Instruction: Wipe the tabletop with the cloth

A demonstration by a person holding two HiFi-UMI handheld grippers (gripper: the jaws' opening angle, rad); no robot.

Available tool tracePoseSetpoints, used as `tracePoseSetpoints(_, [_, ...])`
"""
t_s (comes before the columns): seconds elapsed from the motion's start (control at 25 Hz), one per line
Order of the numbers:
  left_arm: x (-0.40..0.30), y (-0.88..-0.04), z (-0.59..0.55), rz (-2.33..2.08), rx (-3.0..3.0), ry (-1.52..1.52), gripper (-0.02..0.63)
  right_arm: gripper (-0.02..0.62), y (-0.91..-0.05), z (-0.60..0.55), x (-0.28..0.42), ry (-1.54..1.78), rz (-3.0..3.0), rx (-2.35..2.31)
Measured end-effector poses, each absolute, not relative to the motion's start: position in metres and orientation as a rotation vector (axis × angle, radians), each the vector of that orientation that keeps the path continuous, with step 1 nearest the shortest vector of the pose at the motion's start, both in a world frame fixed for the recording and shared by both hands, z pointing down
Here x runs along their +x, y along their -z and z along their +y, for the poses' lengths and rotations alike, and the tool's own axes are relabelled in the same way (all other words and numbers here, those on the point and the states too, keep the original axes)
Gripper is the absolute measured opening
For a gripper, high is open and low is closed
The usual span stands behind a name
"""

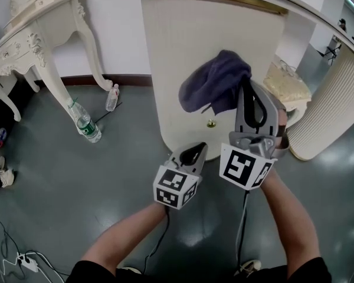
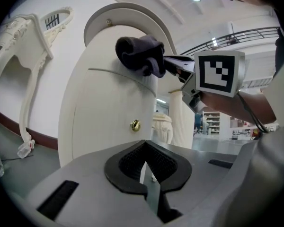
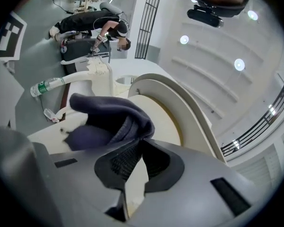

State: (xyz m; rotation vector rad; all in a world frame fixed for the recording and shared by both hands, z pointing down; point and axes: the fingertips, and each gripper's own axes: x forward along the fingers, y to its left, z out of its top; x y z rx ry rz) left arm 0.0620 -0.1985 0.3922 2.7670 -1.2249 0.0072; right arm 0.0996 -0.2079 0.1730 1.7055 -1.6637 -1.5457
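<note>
Cream cabinet [image 1: 183,69] on glossy grey floor [image 1: 76,175], right gripper [image 1: 245,87] jaws pinching purple cloth [image 1: 215,81], left gripper [image 1: 197,148] jaws pressed together

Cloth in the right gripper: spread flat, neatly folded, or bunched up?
Bunched up. The dark cloth hangs as a crumpled clump, one end pinched in the right gripper, none of it laid flat.

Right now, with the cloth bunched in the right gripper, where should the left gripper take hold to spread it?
Probably the loose fold at the lower left of the cloth, coming from below on the side of the left gripper. That fold droops free, away from the right gripper, which pinches the opposite edge, so a pull there should open it.
</note>
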Motion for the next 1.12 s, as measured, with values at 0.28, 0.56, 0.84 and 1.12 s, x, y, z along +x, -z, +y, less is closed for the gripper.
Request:
tracePoseSetpoints(0.28, [0.065, -0.392, -0.196, -1.221, 2.775, -0.010, 0.008, 0.023, -0.150, -0.175, 0.085, 1.783, -1.611, 1.657])
tracePoseSetpoints(0.56, [0.063, -0.391, -0.198, -1.235, 2.777, -0.021, 0.008, 0.023, -0.167, -0.163, 0.068, 1.845, -1.645, 1.581])
tracePoseSetpoints(0.84, [0.066, -0.394, -0.193, -1.220, 2.783, -0.040, 0.008, 0.023, -0.199, -0.203, 0.076, 1.613, -1.654, 1.534])
tracePoseSetpoints(1.12, [0.066, -0.397, -0.192, -1.214, 2.786, -0.053, 0.008, 0.023, -0.236, -0.214, 0.063, 1.594, -1.634, 1.373])
